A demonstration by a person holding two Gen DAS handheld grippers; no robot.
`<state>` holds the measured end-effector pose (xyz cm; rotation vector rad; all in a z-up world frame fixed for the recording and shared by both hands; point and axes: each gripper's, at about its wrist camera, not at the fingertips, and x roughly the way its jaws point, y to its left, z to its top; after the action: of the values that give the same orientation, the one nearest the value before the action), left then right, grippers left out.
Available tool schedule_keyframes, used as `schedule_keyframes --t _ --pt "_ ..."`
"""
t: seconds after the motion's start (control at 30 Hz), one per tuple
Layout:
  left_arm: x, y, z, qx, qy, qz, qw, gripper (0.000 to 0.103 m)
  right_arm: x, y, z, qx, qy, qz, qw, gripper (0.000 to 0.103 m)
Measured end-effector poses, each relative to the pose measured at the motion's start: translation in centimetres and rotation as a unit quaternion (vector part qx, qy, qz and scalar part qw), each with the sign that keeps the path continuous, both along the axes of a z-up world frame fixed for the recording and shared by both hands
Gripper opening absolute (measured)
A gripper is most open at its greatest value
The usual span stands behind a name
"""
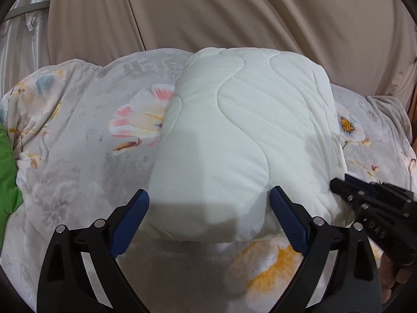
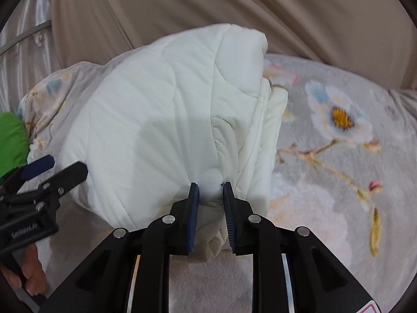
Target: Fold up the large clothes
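A white quilted garment [image 1: 234,140] lies folded into a thick bundle on a floral bedspread [image 1: 78,161]. My left gripper [image 1: 209,199] is open, its blue pads on either side of the bundle's near end, not clamped. My right gripper [image 2: 210,191] is shut on a pinch of the white garment [image 2: 161,120] at its near right edge. The right gripper also shows at the right of the left wrist view [image 1: 338,186]. The left gripper also shows at the left of the right wrist view [image 2: 60,169], open.
A beige curtain [image 1: 234,13] hangs behind the bed. A green cloth [image 1: 6,172] lies at the left edge of the bed, also in the right wrist view [image 2: 11,140]. The floral bedspread [image 2: 338,143] stretches right of the bundle.
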<state>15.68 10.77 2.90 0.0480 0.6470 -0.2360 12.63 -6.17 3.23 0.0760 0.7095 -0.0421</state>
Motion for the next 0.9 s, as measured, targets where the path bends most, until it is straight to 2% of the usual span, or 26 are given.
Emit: schedule_keyframes --t 0.1,0.27,0.37,0.43,0.57,0.7,0.9 --pt "-0.6 -0.2 -0.3 0.008 -0.006 0.004 0.9999 0.092 -0.8 0.6 0.9 -0.018 -0.017 0.006 1.0 0.022" --pt "-1.1 -0.8 -1.0 0.017 -0.001 0.003 0.9999 0.092 1.0 0.5 -2.2 -0.037 0.011 -0.001 0.999 0.022" --pt "-1.7 -1.0 -1.3 0.03 -0.005 0.009 0.9995 0.092 -0.3 0.5 -0.7 -0.019 0.002 -0.005 1.0 0.023" --pt "-2.1 -0.8 -1.5 0.023 0.0 0.011 0.9997 0.092 -1.7 0.3 0.5 0.002 -0.012 -0.007 1.0 0.023" --pt "-3.0 -0.3 -2.1 0.01 0.005 0.02 0.9997 0.092 -5.1 0.4 1.0 -0.001 -0.029 -0.029 0.999 0.047" --pt "-4.5 -0.5 -2.8 0.011 0.002 0.019 0.9998 0.092 -7.8 1.1 -1.0 -0.017 -0.017 -0.046 0.999 0.05" --pt "-7.1 -1.8 -4.2 0.033 -0.008 0.002 0.9994 0.092 -10.0 1.9 -3.9 -0.021 -0.007 -0.065 0.998 0.051"
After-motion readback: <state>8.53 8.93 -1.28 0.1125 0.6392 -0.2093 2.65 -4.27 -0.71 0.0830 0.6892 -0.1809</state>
